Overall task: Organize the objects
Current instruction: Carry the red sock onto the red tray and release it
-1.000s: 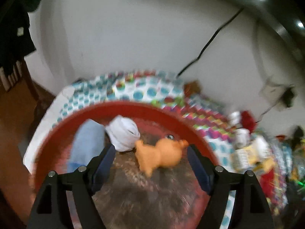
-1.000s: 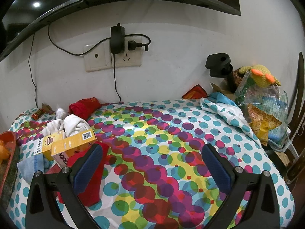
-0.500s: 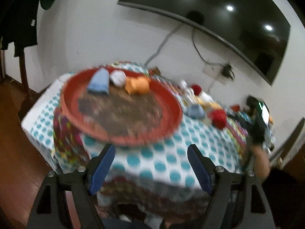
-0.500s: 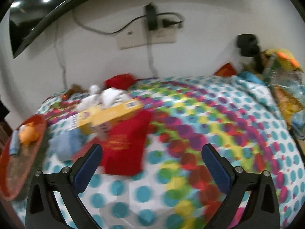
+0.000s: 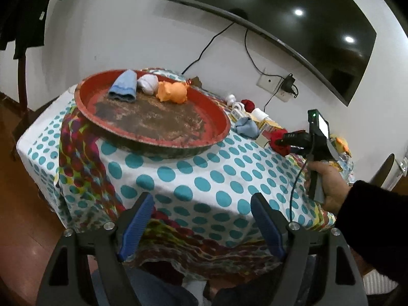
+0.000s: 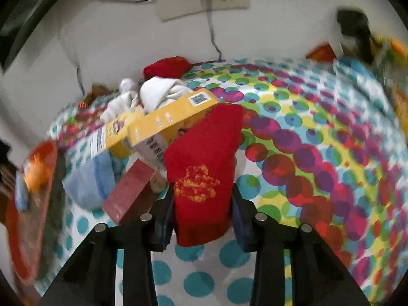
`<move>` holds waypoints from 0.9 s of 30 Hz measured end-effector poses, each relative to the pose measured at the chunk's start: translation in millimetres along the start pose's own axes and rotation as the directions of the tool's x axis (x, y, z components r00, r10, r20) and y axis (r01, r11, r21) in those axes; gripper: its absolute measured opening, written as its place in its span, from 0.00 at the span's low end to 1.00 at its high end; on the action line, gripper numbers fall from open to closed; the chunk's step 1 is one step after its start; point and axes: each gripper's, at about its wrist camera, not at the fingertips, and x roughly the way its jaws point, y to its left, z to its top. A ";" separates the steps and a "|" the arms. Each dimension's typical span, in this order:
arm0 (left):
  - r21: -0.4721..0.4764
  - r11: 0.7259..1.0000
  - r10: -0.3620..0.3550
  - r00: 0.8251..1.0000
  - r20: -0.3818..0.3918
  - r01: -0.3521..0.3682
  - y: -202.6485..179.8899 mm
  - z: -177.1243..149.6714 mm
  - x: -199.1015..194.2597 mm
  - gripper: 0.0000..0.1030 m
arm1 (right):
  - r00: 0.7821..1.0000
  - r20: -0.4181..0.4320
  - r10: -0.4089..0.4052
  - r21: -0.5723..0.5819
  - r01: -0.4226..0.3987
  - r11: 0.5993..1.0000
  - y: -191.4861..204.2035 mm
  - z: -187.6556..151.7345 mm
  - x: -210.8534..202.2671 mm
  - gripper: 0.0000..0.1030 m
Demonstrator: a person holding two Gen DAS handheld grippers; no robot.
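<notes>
A round red tray (image 5: 219,119) sits on the dotted tablecloth and holds a blue cloth (image 5: 123,86), a white cloth ball (image 5: 148,84) and an orange toy pig (image 5: 172,91). My left gripper (image 5: 201,224) is open and empty, held back off the table's near edge. My right gripper (image 6: 202,213) is closed around the near end of a red sock (image 6: 204,163) with gold embroidery, which lies on the table. In the left wrist view the right gripper (image 5: 283,144) is at the red sock (image 5: 279,141).
Beside the sock lie yellow boxes (image 6: 163,119), a dark red box (image 6: 130,191), a light blue cloth (image 6: 91,178), white socks (image 6: 160,91) and another red cloth (image 6: 168,66). A wall socket with cables (image 6: 204,2) is behind. The tray's rim (image 6: 48,153) is at the left.
My left gripper pulled back from above the tray to beyond the table edge. My right gripper moved left and forward and closed on the red sock.
</notes>
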 end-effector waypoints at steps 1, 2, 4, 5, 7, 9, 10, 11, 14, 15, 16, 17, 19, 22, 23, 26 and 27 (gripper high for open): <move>-0.001 1.000 0.004 1.000 0.000 -0.004 0.3 -0.2 0.3 0.78 | 1.000 0.019 -0.023 -0.011 0.023 1.000 -1.1 -1.5 -7.4 0.30; 0.004 1.000 0.012 1.000 0.006 -0.012 0.1 -1.0 -0.3 0.78 | 0.998 0.034 -0.044 -0.020 0.044 0.999 -1.9 -2.5 -13.7 0.29; 0.018 1.000 0.025 1.000 0.015 -0.026 -2.4 -1.8 -1.4 0.78 | 0.990 0.073 -0.121 -0.097 0.128 0.987 3.4 -4.6 -24.8 0.29; 0.032 0.999 0.038 0.999 0.023 -0.039 -4.8 -2.6 -2.1 0.78 | 0.985 0.086 -0.151 -0.136 0.162 0.977 5.2 -6.3 -29.2 0.29; 0.065 0.994 0.082 0.996 0.036 -0.084 -9.7 -4.6 -2.9 0.78 | 0.973 0.109 -0.201 -0.196 0.219 0.956 6.8 -10.2 -36.1 0.29; 0.092 0.989 0.109 0.993 0.046 -0.113 -12.6 -6.4 -3.2 0.78 | 0.962 0.139 -0.236 -0.236 0.263 0.935 9.0 -14.2 -43.5 0.29; 0.101 0.987 0.118 0.992 0.047 -0.122 -13.6 -7.3 -2.8 0.78 | 0.960 0.147 -0.240 -0.246 0.271 0.931 10.4 -15.8 -46.3 0.29; 0.103 0.986 0.124 0.991 0.043 -0.128 -13.4 -8.2 -1.9 0.78 | 0.960 0.150 -0.238 -0.247 0.269 0.931 11.3 -16.6 -50.1 0.29; 0.098 0.983 0.149 0.988 0.040 -0.152 -10.8 -10.8 -0.5 0.78 | 0.965 0.161 -0.205 -0.247 0.240 0.939 23.9 -16.2 -62.1 0.29; 0.097 0.982 0.158 0.987 0.039 -0.161 -9.8 -11.4 0.1 0.78 | 0.968 0.170 -0.183 -0.253 0.223 0.941 33.7 -15.4 -66.1 0.29; 0.093 0.981 0.166 0.985 0.036 -0.169 -8.4 -11.9 0.8 0.78 | 0.971 0.178 -0.161 -0.264 0.204 0.943 43.9 -14.7 -70.4 0.29; 0.083 0.981 0.174 0.984 0.028 -0.176 -5.5 -12.7 2.5 0.78 | 0.973 0.188 -0.137 -0.281 0.186 0.942 56.2 -13.8 -75.3 0.29; 0.065 0.980 0.186 0.982 0.015 -0.187 -0.5 -13.9 5.5 0.78 | 0.975 0.204 -0.089 -0.319 0.152 0.935 83.0 -13.5 -83.9 0.29; 0.051 0.978 0.203 0.979 0.005 -0.203 3.7 -15.7 8.9 0.78 | 0.977 0.214 -0.018 -0.375 0.099 0.922 125.2 -14.1 -93.7 0.29; 0.044 0.978 0.203 0.979 0.001 -0.203 5.0 -16.2 9.7 0.78 | 0.977 0.213 0.008 -0.391 0.078 0.917 138.8 -14.7 -96.2 0.29; 0.027 0.978 0.206 0.979 -0.012 -0.205 8.4 -17.5 11.9 0.78 | 0.978 0.196 0.075 -0.445 0.020 0.896 181.4 -20.5 -100.0 0.29; 0.025 0.977 0.211 0.977 -0.012 -0.211 9.1 -17.7 12.0 0.78 | 0.978 0.190 0.091 -0.459 0.007 0.889 191.8 -23.1 -101.1 0.29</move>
